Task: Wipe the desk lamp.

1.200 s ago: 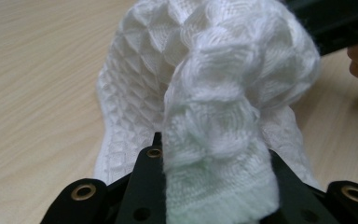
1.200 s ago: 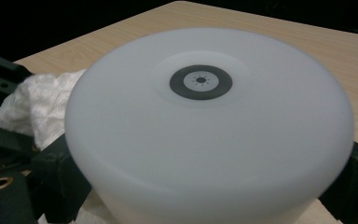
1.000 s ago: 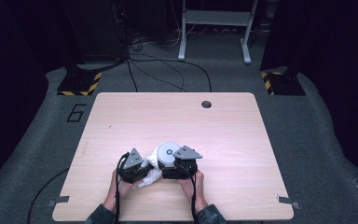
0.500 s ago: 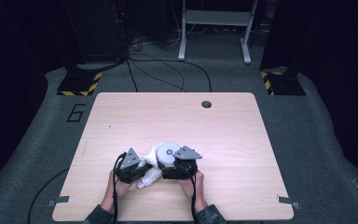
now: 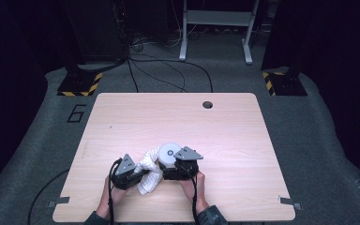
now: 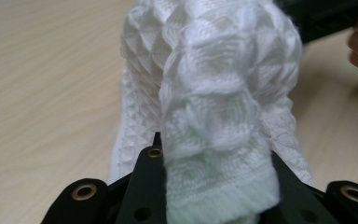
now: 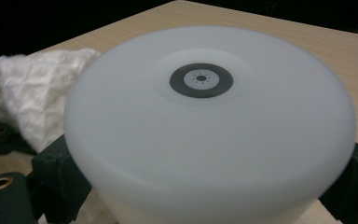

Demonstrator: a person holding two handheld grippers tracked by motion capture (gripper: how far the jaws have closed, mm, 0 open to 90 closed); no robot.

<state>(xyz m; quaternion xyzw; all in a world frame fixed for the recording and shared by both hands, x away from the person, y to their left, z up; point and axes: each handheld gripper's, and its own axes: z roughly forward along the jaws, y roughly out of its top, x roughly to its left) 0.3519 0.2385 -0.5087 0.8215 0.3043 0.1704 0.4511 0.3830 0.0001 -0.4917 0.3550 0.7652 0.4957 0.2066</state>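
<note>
I see a light wooden tabletop (image 5: 243, 140) with my two claws low at its near edge. My left claw (image 5: 138, 174) is pinched tight on a white knitted cloth (image 5: 149, 169). In the left claw view the bumpy white cloth (image 6: 214, 116) bunches up between the black jaws and hangs over them. My right claw (image 5: 168, 169) hugs a round white plastic lamp (image 5: 170, 153), one jaw on each side of it. In the right claw view the lamp (image 7: 209, 126) has a small dark ring on top. The cloth lies just beside the lamp, on its left.
</note>
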